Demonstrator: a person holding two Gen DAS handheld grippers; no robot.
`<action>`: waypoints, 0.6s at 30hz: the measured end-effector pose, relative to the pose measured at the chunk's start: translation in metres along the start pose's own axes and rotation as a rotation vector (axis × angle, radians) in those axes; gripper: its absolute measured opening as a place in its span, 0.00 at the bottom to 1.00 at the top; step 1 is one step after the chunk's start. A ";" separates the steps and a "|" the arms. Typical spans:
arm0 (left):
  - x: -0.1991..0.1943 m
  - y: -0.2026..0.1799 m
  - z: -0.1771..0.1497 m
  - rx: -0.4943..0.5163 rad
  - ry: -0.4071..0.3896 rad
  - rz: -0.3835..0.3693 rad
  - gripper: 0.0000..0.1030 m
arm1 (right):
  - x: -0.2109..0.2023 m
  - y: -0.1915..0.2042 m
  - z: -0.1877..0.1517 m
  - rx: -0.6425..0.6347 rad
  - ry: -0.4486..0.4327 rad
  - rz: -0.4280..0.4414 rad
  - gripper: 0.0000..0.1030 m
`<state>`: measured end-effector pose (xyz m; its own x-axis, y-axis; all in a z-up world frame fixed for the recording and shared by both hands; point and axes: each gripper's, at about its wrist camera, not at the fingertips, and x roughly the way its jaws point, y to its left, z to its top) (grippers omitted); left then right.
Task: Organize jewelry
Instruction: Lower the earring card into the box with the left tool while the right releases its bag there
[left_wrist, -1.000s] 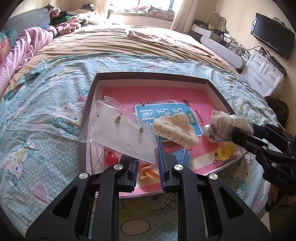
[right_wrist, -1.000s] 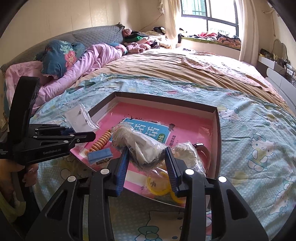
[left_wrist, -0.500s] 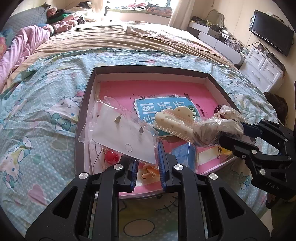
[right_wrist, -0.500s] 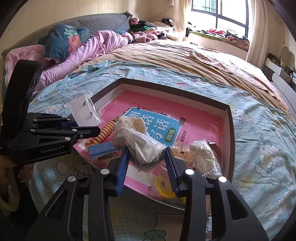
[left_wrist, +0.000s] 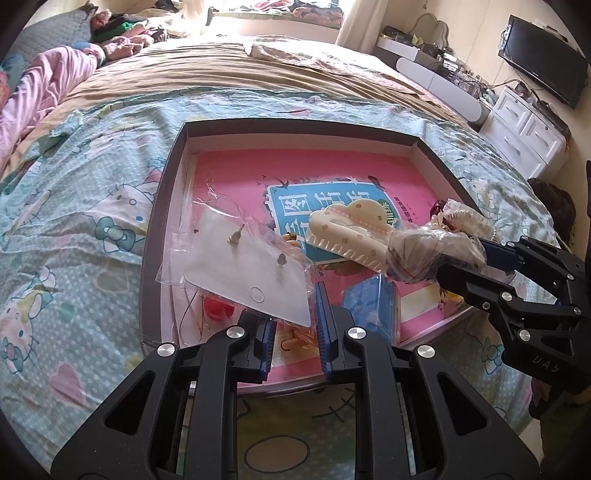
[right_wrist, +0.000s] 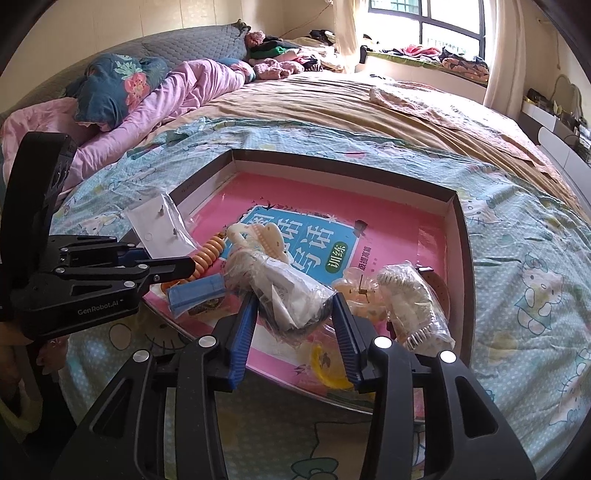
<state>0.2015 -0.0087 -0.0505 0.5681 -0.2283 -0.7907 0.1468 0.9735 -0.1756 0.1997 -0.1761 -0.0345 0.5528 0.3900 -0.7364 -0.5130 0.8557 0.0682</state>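
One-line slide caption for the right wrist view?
Right gripper clamps a plastic bag over the tray; left gripper holds an earring card.

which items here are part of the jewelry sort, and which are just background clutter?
Job items:
- earring card in clear bag, held by left gripper
- wrapped bundle in plastic, held by right gripper
- cream hair claw
- orange bead bracelet
- bagged white piece
- tray

Background:
- pink quilt
- floral pillow
- TV
- white drawers
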 end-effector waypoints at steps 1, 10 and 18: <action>0.000 0.000 0.000 0.001 0.001 -0.001 0.12 | 0.000 0.001 0.000 -0.004 0.001 -0.002 0.40; 0.000 -0.001 -0.001 0.004 0.003 -0.001 0.12 | -0.015 -0.001 0.002 0.009 -0.050 -0.004 0.61; -0.001 0.001 -0.003 -0.003 -0.002 0.001 0.31 | -0.019 -0.008 -0.004 0.035 -0.045 -0.024 0.75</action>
<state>0.1990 -0.0075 -0.0513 0.5700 -0.2270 -0.7896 0.1438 0.9738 -0.1761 0.1907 -0.1918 -0.0238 0.5942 0.3838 -0.7068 -0.4765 0.8760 0.0751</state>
